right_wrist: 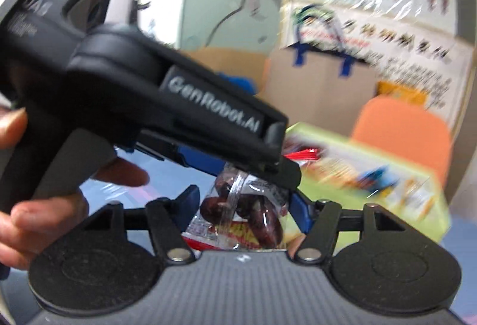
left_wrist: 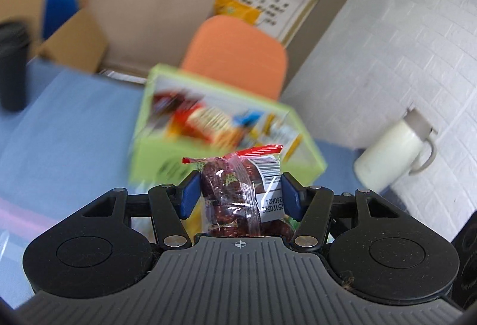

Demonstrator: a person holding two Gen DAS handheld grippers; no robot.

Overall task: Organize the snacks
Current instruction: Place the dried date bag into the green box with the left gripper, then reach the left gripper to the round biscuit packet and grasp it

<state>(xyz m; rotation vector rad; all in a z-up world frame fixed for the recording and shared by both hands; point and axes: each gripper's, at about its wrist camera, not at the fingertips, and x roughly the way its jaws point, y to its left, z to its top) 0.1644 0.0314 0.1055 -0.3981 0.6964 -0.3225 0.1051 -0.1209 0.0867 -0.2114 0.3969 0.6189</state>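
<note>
A blue bench (left_wrist: 68,128) fills the foreground. Above it the left gripper (left_wrist: 240,191) pinches a clear snack bag (left_wrist: 238,191); the right gripper (right_wrist: 243,203) brackets the same bag, its grip unclear. Beyond stand a green snack box (left_wrist: 155,152), an orange chair (left_wrist: 235,54), cardboard boxes (left_wrist: 149,15), and a white brick wall (left_wrist: 402,36).

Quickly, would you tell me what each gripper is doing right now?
Left gripper: shut on the packet of red dates.
Right gripper: the same packet sits between its fingers, but whether it is clamped cannot be told.
</note>
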